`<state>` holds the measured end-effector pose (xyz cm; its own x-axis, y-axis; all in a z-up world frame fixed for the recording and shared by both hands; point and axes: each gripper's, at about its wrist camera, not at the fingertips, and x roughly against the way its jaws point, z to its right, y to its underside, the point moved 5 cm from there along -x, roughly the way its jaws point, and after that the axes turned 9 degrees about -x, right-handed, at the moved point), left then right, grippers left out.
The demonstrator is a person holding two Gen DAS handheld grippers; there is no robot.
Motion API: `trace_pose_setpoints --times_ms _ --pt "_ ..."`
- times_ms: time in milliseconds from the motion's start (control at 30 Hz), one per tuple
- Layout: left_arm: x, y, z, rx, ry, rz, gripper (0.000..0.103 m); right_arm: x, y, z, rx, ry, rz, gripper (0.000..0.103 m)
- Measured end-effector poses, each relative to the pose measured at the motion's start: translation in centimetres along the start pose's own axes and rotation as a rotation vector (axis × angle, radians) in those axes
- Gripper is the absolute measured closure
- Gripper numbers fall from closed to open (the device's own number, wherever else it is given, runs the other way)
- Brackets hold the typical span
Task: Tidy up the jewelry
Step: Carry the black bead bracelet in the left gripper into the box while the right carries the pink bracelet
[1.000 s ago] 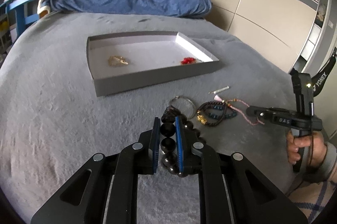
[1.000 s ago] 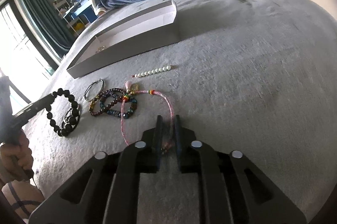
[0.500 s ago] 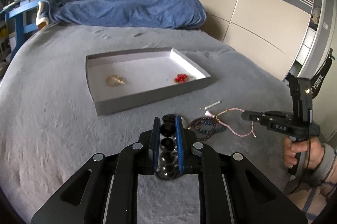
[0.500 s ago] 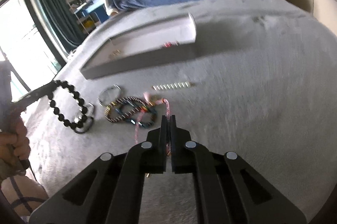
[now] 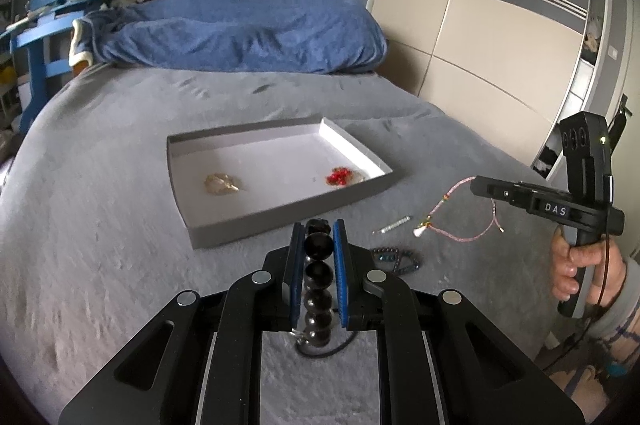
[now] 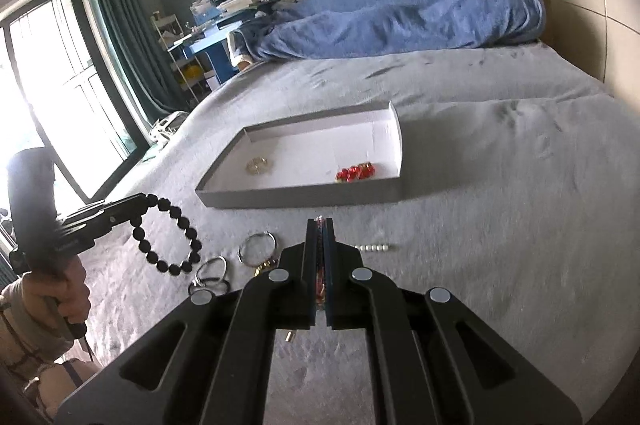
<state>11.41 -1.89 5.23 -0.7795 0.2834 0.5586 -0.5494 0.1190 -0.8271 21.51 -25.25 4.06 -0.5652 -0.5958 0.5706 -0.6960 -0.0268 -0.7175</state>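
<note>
Your left claw [image 5: 318, 231] is clenched on a black bead bracelet [image 5: 318, 285], which hangs clear of the bed [image 5: 100, 245]. Your right claw [image 6: 320, 225] is clamped on a pink cord bracelet [image 5: 460, 209], lifted so its loop dangles. Below, still on the bed, lie a dark bead bracelet [image 5: 396, 257], a short pearl string [image 5: 394, 225], a metal ring [image 6: 258, 243] and more rings [image 6: 210, 271]. Farther on sits the grey tray [image 5: 280, 221], open-topped and white inside. It holds a gold piece [image 5: 220, 183] toward its left and a red bead piece [image 5: 340, 177] in the right near corner, well apart. Beyond lies a blue blanket [image 5: 240, 33].
</note>
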Motion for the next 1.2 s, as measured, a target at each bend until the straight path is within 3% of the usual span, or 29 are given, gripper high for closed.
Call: trace_pose_setpoints --times_ms 667,1200 --pt "-2.7 -5.7 -2.2 0.004 -0.050 0.043 0.088 -5.0 -6.4 -2.5 0.068 -0.020 0.005 0.100" --pt "-7.8 -7.2 -5.7 0.061 -0.063 0.020 0.088 -11.9 -7.8 -3.3 0.062 -0.031 -0.058 0.100"
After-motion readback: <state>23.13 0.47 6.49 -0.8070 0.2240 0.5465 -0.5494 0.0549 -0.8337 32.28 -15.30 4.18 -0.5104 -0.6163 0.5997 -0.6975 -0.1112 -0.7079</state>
